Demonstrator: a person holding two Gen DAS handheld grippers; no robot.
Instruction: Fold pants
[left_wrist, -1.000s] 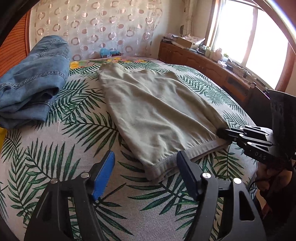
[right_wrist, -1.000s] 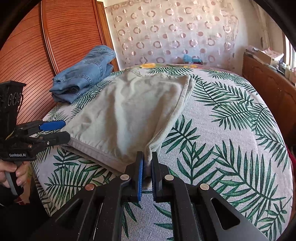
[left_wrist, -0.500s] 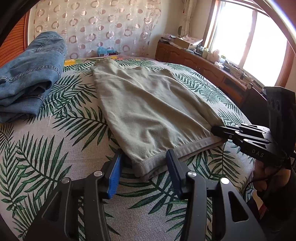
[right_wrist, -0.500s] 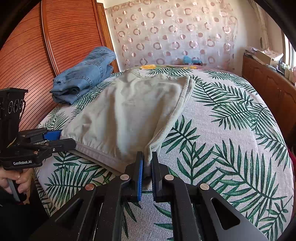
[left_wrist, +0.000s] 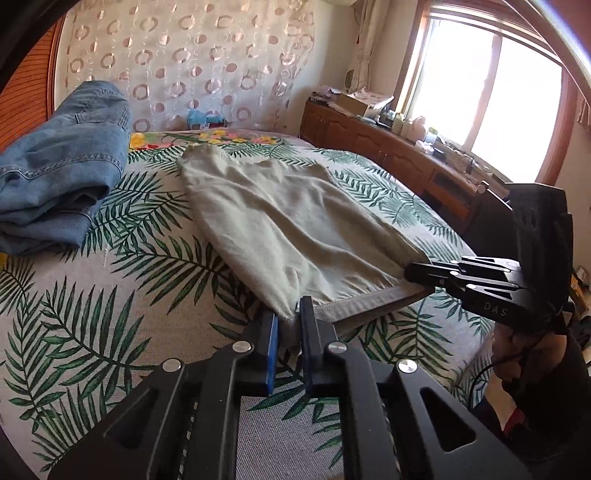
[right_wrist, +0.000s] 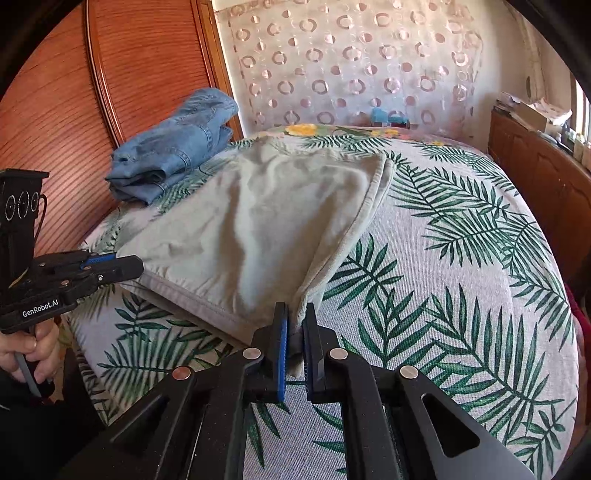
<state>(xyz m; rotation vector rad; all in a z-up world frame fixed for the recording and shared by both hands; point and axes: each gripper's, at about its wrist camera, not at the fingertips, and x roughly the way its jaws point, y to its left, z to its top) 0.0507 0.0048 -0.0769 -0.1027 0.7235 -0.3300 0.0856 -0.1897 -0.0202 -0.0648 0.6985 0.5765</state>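
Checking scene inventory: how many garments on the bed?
2: khaki pants spread mid-bed, near edge pinched by both grippers; folded jeans by the headboard. More may lie out of view.

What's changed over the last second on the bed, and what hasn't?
The left gripper came up to the near left corner of the grey-green pants; its jaws have just been closing and now pinch it. The right gripper stayed clamped on the right corner. The folded jeans lie unmoved.
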